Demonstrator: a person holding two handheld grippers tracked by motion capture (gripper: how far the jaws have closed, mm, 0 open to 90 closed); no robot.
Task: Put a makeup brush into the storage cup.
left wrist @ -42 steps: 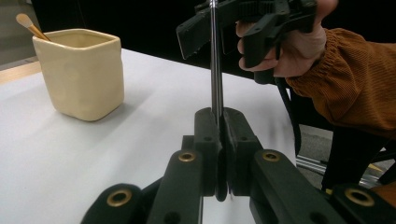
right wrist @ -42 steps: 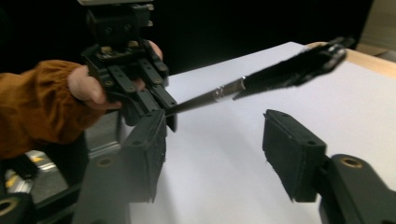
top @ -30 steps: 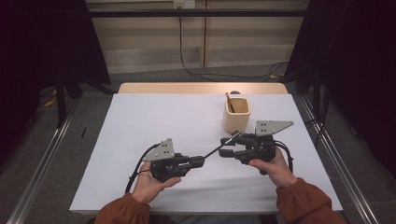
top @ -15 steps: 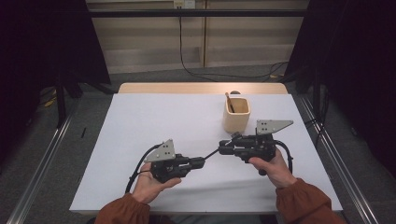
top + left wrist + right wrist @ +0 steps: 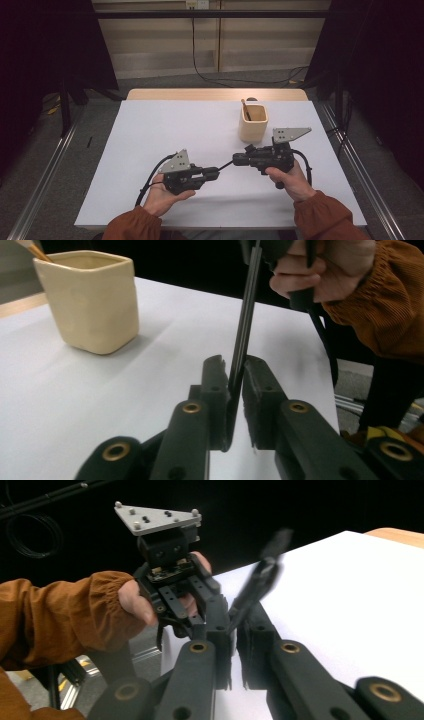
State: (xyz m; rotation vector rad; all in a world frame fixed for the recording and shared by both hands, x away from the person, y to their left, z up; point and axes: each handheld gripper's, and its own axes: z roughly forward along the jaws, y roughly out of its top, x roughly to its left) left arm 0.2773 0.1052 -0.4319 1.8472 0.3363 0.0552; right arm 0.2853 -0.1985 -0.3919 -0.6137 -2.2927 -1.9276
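Seen from the high view, 2 hand-held grippers meet above a white worktop [image 5: 150, 140]. At the left, the left gripper [image 5: 212, 173] points toward the right, held low over the near half of the worktop by the left hand [image 5: 162, 196]. Its jaws are closed on 1 end of a thin dark stick [image 5: 226, 165]; in the left gripper view the stick [image 5: 244, 325] stands between the 2 pads and runs up toward the other hand. These jaws have just eased slightly, yet the pads press on the stick.

The stick spans the short gap between the 2 grippers, tilted, rising a little from left to right in the high view.

At the right, the right gripper [image 5: 239, 159] points toward the left and is clamped on the other end of the stick, its jaws having just drawn together around it; the right gripper view shows the stick [image 5: 257, 587], blurred, leaving the closed pads. The right hand [image 5: 290, 177] holds this gripper.

Behind the right gripper, a cream square cup [image 5: 253, 123] stands upright on the worktop, apart from both grippers, with 1 wooden stick [image 5: 245, 108] leaning inside it.
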